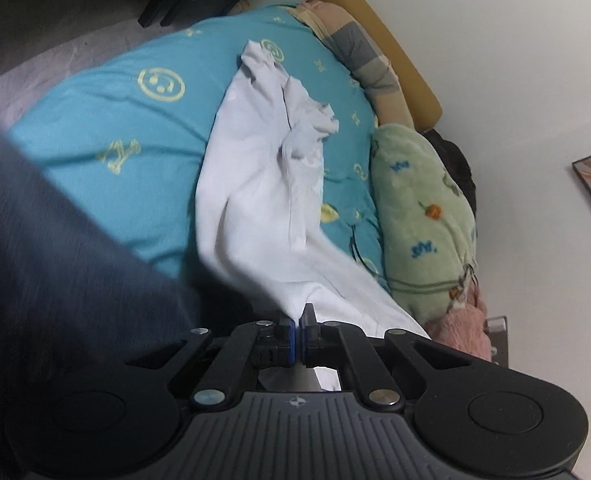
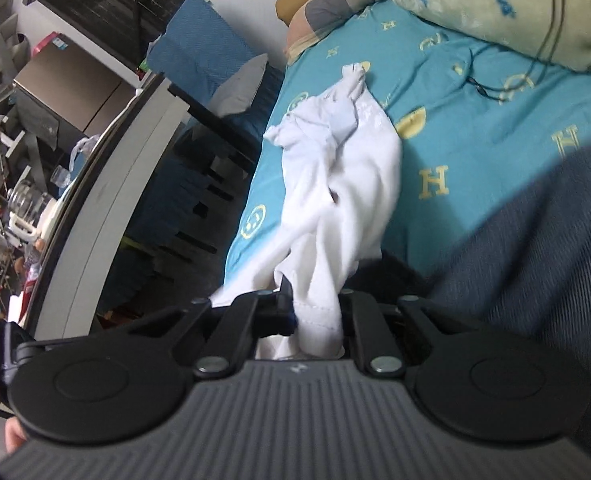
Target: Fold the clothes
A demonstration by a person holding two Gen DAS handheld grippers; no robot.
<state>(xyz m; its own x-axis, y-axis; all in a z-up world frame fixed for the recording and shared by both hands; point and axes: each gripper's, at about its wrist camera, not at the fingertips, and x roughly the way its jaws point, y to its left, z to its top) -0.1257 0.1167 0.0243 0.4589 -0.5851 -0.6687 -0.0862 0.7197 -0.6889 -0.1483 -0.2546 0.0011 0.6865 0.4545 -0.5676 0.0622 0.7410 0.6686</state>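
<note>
A white garment (image 1: 255,184) lies stretched and rumpled across a turquoise bedsheet (image 1: 107,128), its far end bunched up. My left gripper (image 1: 298,314) is shut on the near edge of the white garment and lifts it off the bed. In the right wrist view the same white garment (image 2: 343,184) runs from the sheet (image 2: 475,120) into my right gripper (image 2: 311,300), which is shut on a thick fold of its hem. The right finger of that gripper is hidden by the cloth.
A green plush blanket (image 1: 423,208) and a striped pillow (image 1: 359,52) lie along the wall side of the bed. A dark sleeve (image 1: 55,260) fills the near left. A black cable (image 2: 491,88) lies on the sheet. A desk and shelves (image 2: 55,160) stand beside the bed.
</note>
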